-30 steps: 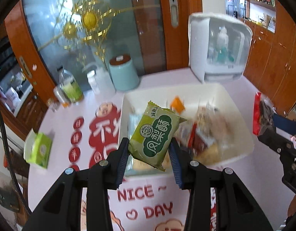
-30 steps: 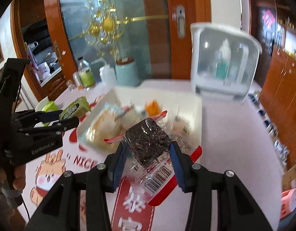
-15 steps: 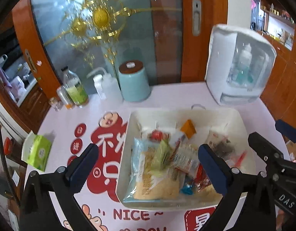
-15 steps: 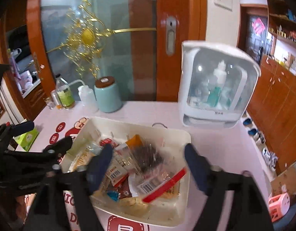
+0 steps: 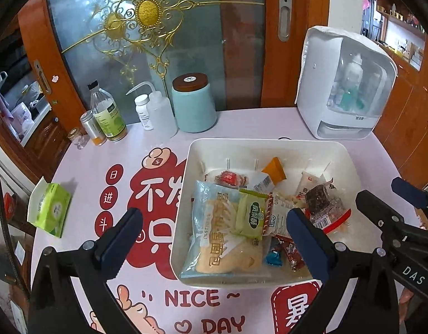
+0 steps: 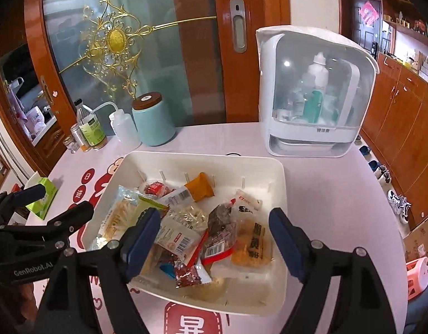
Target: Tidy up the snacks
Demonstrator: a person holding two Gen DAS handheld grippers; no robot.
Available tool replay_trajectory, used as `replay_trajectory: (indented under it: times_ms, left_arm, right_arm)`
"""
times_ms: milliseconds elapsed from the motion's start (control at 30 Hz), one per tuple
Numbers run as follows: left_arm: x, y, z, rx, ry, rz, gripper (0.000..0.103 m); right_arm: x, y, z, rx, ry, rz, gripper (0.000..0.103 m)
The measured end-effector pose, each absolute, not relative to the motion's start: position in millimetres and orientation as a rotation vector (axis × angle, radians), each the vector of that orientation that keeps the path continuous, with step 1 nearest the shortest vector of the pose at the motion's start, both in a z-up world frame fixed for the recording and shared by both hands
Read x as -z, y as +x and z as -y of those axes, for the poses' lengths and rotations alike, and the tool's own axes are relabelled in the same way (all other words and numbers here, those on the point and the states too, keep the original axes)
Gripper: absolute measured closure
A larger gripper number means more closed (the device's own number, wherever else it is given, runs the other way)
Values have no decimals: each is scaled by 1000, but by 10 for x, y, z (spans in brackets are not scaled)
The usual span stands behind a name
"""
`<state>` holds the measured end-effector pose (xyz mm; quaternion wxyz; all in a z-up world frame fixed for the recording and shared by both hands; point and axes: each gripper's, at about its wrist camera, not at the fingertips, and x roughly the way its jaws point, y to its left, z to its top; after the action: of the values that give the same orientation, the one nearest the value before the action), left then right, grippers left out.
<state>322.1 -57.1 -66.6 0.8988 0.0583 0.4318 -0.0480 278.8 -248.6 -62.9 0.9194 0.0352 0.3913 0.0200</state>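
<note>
A white bin (image 5: pixel 269 146) (image 6: pixel 280 183) on the table holds several snack packets. A green packet (image 5: pixel 250 213) lies on a large pale bread bag (image 5: pixel 214 231). A dark cake in a clear, red-edged wrapper (image 5: pixel 321 203) (image 6: pixel 220 228) lies right of it. My left gripper (image 5: pixel 214 239) is open and empty above the bin's near edge. My right gripper (image 6: pixel 215 239) is open and empty above the bin's near right part; it also shows at the right in the left wrist view (image 5: pixel 392 197).
A teal canister (image 5: pixel 193 103), squeeze bottle (image 5: pixel 159 111) and bottles (image 5: pixel 106 117) stand at the back left. A white cabinet (image 5: pixel 344 86) stands at the back right. A green tissue pack (image 5: pixel 49 208) lies at the left edge.
Both grippers let go: the green packet and the dark cake now lie in the bin. Both grippers opened wide and drew back and up.
</note>
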Motion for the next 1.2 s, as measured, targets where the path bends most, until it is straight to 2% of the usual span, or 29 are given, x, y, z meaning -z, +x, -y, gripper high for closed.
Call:
replay_trajectory:
  times_ms: [600,967,1200]
  left_arm:
    - [480,2540,360,129,75,-875,1]
    - [659,1577,4,98,47,-919,1]
    - [572,920,-195,106,94,-934,1]
  right_arm:
    - [599,2280,2304,-45,67,-800,22]
    - [782,1357,2104,-48,71,-874,22]
    - [674,675,1904,-53,96,-889,22]
